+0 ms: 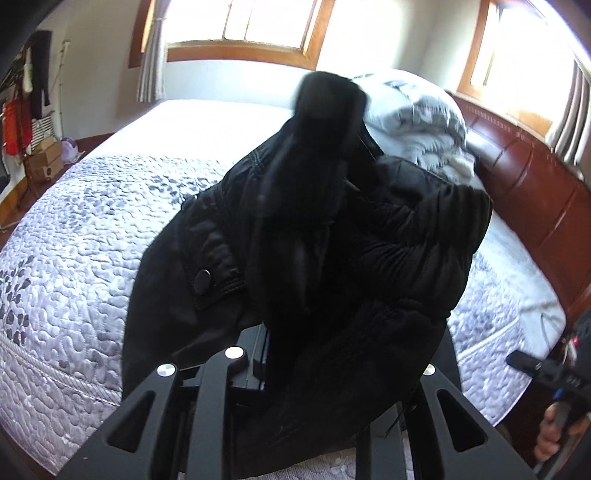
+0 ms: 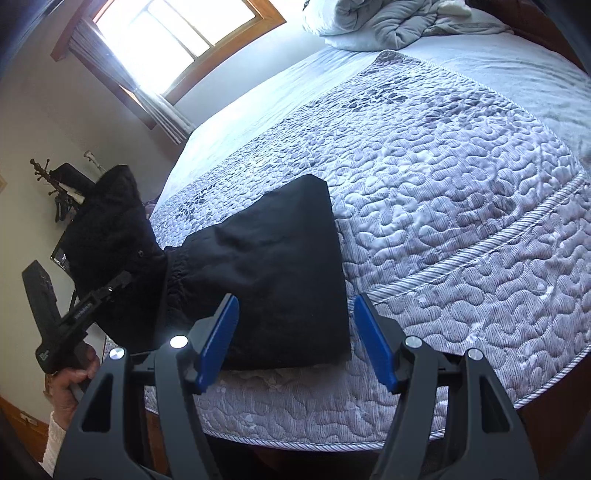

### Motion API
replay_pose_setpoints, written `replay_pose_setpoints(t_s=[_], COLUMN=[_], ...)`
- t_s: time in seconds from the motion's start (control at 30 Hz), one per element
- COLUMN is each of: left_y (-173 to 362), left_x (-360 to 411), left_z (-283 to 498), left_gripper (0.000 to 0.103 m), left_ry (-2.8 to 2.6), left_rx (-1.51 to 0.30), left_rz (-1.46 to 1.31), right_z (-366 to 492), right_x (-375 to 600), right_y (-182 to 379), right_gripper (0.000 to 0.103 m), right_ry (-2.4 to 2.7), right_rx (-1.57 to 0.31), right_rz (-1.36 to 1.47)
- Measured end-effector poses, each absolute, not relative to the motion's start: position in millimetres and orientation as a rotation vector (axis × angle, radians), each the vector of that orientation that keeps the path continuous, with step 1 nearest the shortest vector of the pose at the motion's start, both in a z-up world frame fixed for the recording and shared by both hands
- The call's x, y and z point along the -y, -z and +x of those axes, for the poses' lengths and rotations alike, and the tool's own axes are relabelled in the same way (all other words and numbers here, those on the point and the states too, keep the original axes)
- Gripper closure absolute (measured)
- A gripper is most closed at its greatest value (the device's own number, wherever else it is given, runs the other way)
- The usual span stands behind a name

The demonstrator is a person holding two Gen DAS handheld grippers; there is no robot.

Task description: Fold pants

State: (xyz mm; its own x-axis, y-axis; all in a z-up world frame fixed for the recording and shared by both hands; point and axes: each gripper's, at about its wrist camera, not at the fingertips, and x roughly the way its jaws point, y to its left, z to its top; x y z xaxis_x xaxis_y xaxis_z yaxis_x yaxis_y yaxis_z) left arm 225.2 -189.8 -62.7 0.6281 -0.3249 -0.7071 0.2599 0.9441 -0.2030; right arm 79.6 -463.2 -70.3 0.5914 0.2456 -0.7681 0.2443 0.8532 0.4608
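Right gripper (image 2: 295, 336) open-fingered, angled down over pants (image 2: 266, 273).

Bed (image 2: 461, 177): quilt (image 2: 443, 221) spread over its near end. Pants (image 2: 280, 266): one part flat on the quilt at the near edge, the rest lifted off the bed's left side, bunched in the left tool (image 2: 122, 280). Right tool (image 2: 295, 332): above the near edge, the flat part between and beyond its fingers. Rumpled duvet (image 2: 388, 18): far end of the bed. Window (image 2: 173, 29): far left wall.
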Motion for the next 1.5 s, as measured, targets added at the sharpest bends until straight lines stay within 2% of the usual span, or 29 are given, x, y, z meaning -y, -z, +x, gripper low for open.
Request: replay_pose_setpoints(t_s=[0.4,0.47,0.53,0.6,0.73,0.83,0.9,1.03,1.1,1.5], left_y=[94,98,102,103,104,98,87,63,57,90], left_x=[222,224,226,230,235,227,212,171,146,57], left_z=[218,215,212,206,197,189,184,176,175,192], left_gripper=[0.073,0.064,0.045,0.034,0.022,0.021,0.019,0.009,0.008,0.008], left_ry=[0.348,0.359,0.387,0.428,0.475,0.532,0.571,0.569,0.532,0.366], left_rx=[-0.940,-0.954,-0.966,-0.976,-0.975,-0.972,-0.946,-0.862,-0.840,-0.945], left_rz=[0.075,0.077,0.060,0.047,0.054,-0.017,-0.116,-0.274,-0.354,-0.552], right_z=[75,74,74,73,74,76,80,95,106,177], right_x=[470,468,466,466,465,462,458,447,440,386], right_y=[83,83,83,81,77,70,64,51,48,101], right_gripper=[0.037,0.037,0.037,0.037,0.037,0.037,0.033,0.028,0.026,0.024], right_ry=[0.029,0.027,0.024,0.026,0.019,-0.003,-0.024,-0.118,-0.180,-0.388], right_rx=[-0.970,-0.976,-0.977,-0.977,-0.970,-0.963,-0.955,-0.933,-0.932,-1.092], right_rz=[0.583,0.572,0.563,0.561,0.571,0.573,0.571,0.622,0.661,0.893])
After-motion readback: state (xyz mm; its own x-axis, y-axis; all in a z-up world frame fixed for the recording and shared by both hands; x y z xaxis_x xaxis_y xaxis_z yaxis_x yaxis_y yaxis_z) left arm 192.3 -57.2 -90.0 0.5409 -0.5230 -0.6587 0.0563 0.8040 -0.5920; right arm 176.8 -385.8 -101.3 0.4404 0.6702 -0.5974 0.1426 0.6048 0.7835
